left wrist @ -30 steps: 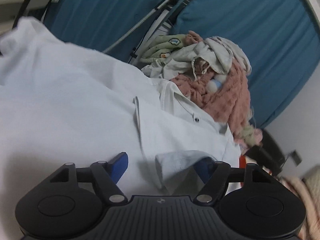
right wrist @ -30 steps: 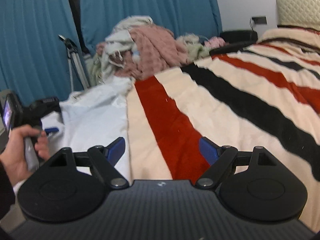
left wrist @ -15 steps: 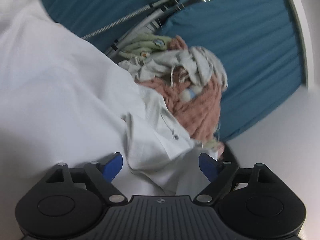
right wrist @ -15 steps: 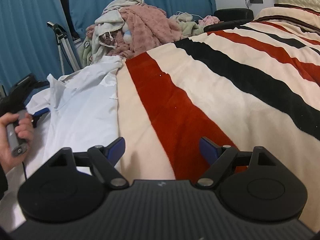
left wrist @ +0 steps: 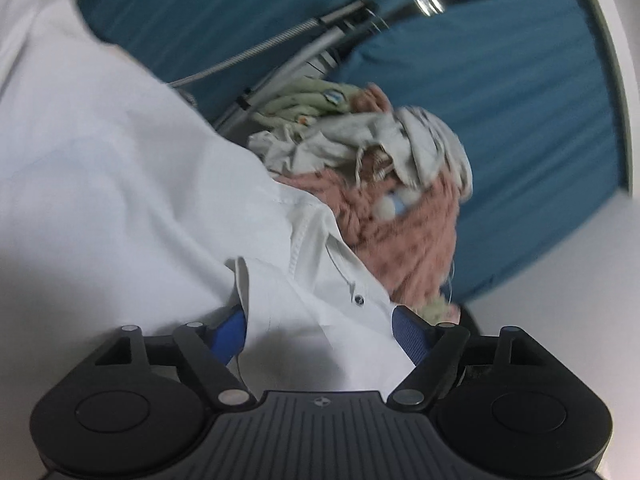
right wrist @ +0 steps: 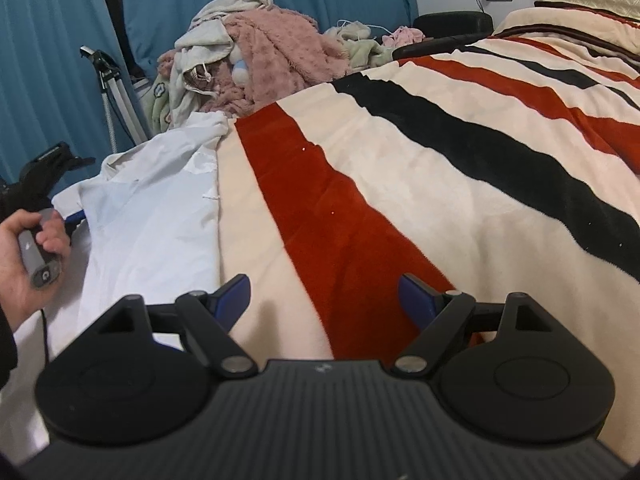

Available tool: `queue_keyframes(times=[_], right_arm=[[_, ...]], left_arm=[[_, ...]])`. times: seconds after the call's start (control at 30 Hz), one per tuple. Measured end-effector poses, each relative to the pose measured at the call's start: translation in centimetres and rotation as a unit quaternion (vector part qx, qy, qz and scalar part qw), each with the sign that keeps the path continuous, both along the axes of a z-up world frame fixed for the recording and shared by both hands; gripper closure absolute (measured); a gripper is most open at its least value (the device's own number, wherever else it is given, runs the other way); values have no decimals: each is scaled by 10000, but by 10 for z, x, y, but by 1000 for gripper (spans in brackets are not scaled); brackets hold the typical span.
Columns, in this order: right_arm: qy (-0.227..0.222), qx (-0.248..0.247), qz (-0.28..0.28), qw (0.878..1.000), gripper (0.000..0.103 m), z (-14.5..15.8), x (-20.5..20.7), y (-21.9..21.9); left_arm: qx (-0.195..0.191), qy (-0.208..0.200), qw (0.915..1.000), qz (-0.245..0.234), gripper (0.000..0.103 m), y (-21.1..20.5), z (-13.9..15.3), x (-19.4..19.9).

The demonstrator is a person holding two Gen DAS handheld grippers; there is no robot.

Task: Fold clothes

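left gripper (left wrist: 320,330): fingers spread, white shirt (left wrist: 120,168) between | right gripper (right wrist: 324,298): fingers spread, empty

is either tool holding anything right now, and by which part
Neither holds anything. The left tool is open, its fingers straddling a fold of the white button-up shirt. The right tool is open over the striped blanket.

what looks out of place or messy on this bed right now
An unfolded heap of clothes, pink fleece tangled with grey and green pieces, sits jumbled at the far edge of the striped blanket. The white shirt lies rumpled, collar bunched. Nothing looks spilled or damaged.
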State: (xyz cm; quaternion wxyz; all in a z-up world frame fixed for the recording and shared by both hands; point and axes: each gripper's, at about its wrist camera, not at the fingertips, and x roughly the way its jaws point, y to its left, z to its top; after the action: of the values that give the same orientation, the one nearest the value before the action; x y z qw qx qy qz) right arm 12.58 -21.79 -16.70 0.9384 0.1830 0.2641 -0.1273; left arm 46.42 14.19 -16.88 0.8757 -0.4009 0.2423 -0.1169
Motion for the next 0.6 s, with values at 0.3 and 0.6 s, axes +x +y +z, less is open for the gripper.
queue_keyframes(times=[0.3,0.6], right_arm=[[-69,43,-96,9999,21,1,-1,-6],[-138,-11,-26,9999,21,3,1,-3]], left_arm=[[779,327,9963,-140,72,-12,2,25],[3495,-71,9369,53,96,-85,65,43]])
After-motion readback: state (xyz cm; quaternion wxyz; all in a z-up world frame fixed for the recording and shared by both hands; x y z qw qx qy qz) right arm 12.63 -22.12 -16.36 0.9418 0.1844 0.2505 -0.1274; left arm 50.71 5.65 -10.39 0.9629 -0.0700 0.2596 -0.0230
